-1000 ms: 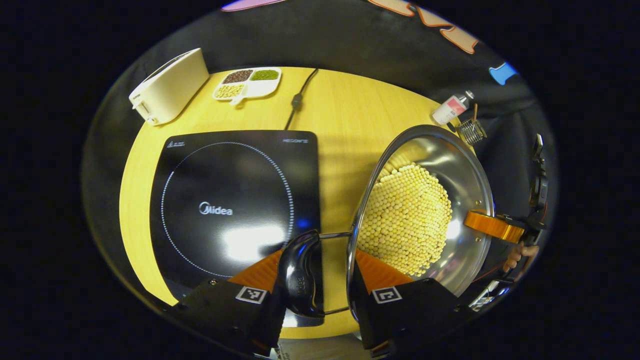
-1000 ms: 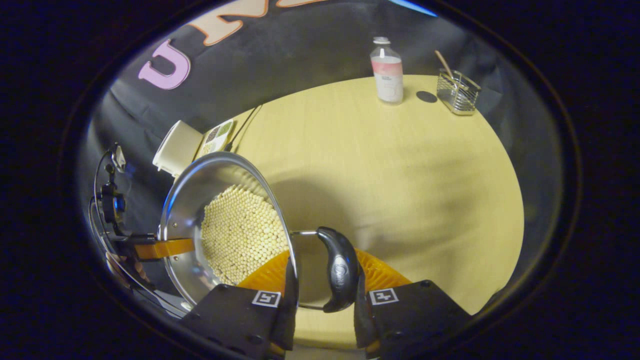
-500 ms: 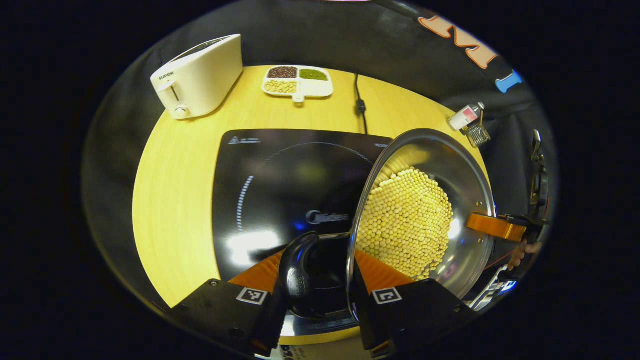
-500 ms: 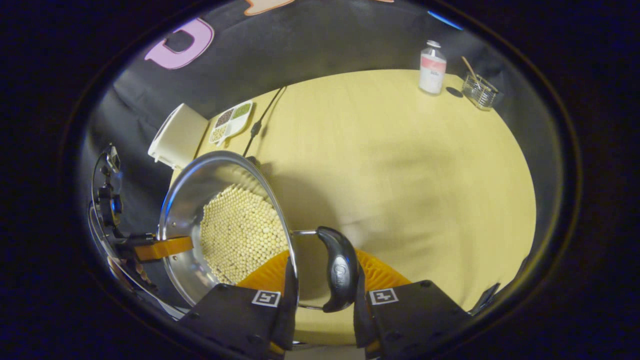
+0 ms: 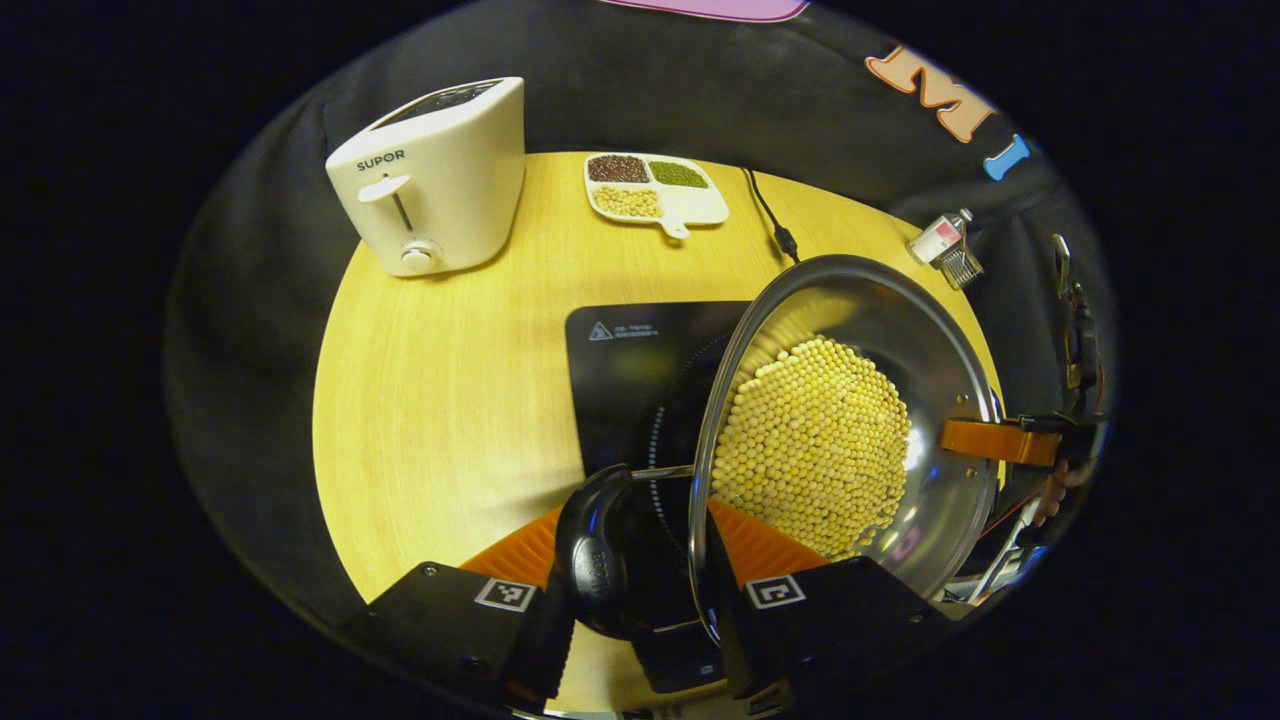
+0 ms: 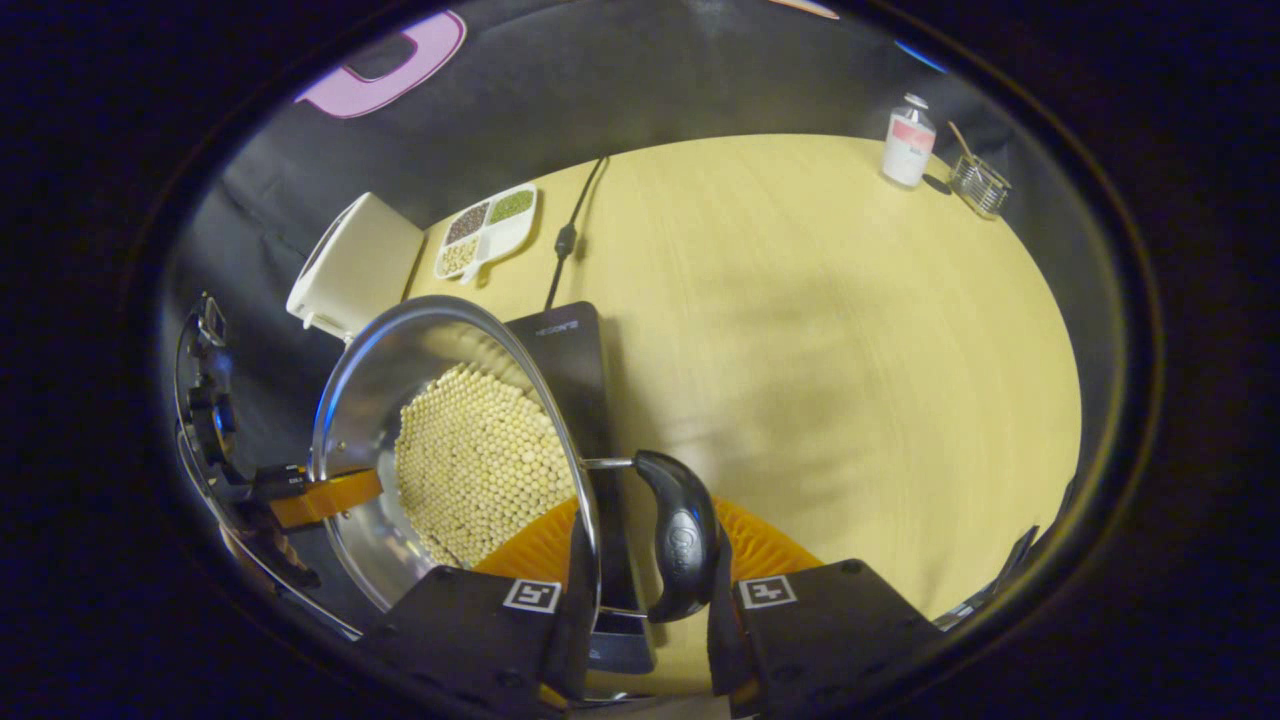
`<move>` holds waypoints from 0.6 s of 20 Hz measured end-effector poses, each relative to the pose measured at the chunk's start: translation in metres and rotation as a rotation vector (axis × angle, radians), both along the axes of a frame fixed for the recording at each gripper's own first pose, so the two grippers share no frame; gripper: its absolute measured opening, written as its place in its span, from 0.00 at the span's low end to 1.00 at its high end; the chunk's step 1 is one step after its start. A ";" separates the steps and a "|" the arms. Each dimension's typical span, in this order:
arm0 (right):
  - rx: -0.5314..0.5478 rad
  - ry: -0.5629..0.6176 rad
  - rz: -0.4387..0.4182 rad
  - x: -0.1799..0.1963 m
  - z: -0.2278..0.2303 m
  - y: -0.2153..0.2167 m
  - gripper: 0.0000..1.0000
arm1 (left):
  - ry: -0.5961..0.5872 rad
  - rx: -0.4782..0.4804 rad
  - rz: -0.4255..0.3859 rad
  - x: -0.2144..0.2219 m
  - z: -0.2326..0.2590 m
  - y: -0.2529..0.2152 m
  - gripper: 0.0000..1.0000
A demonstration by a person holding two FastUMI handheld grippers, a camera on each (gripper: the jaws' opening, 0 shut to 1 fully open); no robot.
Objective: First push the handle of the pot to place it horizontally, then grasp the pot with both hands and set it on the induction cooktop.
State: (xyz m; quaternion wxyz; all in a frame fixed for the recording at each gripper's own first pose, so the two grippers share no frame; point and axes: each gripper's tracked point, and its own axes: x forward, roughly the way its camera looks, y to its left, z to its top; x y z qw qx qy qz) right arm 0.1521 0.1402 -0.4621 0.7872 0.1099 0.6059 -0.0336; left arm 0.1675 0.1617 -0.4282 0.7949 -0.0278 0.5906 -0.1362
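Staged kitchen booth, wooden table [image 5: 450, 380], toaster [image 5: 435, 175], induction cooktop [image 5: 625, 370], sectioned dish of beans [image 5: 655, 190], black cloth wall [image 5: 650, 90]

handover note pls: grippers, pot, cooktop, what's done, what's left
Left gripper: shut on the pot's left handle.
Right gripper: shut on the right handle.
Pot, full of beans, is held above the table, partly over the cooktop.
Done: both handles gripped, pot lifted.
Left: centre it over the cooktop, lower it, release both.
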 end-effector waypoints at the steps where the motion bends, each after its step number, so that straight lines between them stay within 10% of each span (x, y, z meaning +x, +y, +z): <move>1: 0.008 0.000 -0.005 0.001 -0.002 0.006 0.42 | -0.019 0.013 -0.010 0.001 0.003 0.008 0.63; 7: 0.011 -0.011 -0.012 0.008 -0.008 0.017 0.45 | -0.054 0.021 0.001 0.004 0.004 0.023 0.67; 12: -0.062 -0.076 -0.020 0.011 0.001 0.000 0.72 | -0.151 0.086 0.047 0.012 0.011 0.030 0.77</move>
